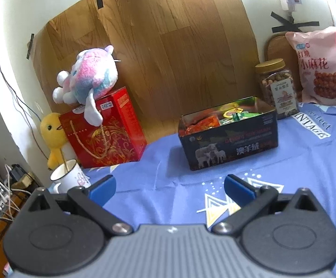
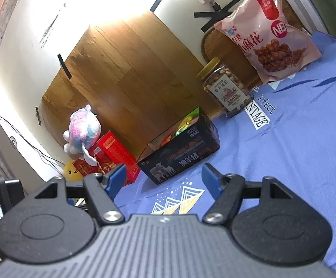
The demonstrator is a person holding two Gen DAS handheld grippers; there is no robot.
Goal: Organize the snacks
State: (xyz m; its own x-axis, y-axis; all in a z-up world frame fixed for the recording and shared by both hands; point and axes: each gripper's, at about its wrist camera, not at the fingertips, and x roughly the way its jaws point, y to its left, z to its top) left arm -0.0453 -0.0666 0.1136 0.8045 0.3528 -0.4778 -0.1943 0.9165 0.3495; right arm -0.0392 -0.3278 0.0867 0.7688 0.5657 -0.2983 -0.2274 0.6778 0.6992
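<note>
Blue cloth (image 1: 295, 162) with white print covers the bench, and behind it a wood-grain sheet (image 1: 168, 46) is taped to the pale wall with black tape.

From my left wrist camera, I see the left gripper (image 1: 170, 188) low over the cloth with its blue fingers (image 1: 103, 190) spread wide apart and nothing between them. At about 12 o'clock from it stands the black tin box (image 1: 230, 143), its top open, with orange and green snack packets (image 1: 205, 121) inside. At 1 o'clock, just behind the tin's far right corner, is the clear nut jar (image 1: 278, 88) with a gold lid. At 2 o'clock the pink snack bag (image 1: 323, 67) leans upright against the wall side. At 10 o'clock a red gift box (image 1: 107, 129) stands with a pink and blue plush toy (image 1: 89, 78) sitting on top. A yellow plush duck (image 1: 52, 134) is just left of it, and a white mug (image 1: 67, 176) with a stick in it is near the left finger.

From my right wrist camera, the view is tilted. The right gripper (image 2: 163, 177) also holds its blue fingers (image 2: 210, 178) well apart, empty, above the cloth. The tin box (image 2: 181, 153) is at 12 o'clock, near the fingertips but not touching. The nut jar (image 2: 228, 90) stands at 1 o'clock and the snack bag (image 2: 267, 34) farther at 1 o'clock. The red gift box (image 2: 112, 153) and plush toy (image 2: 84, 127) are at 10 o'clock.
</note>
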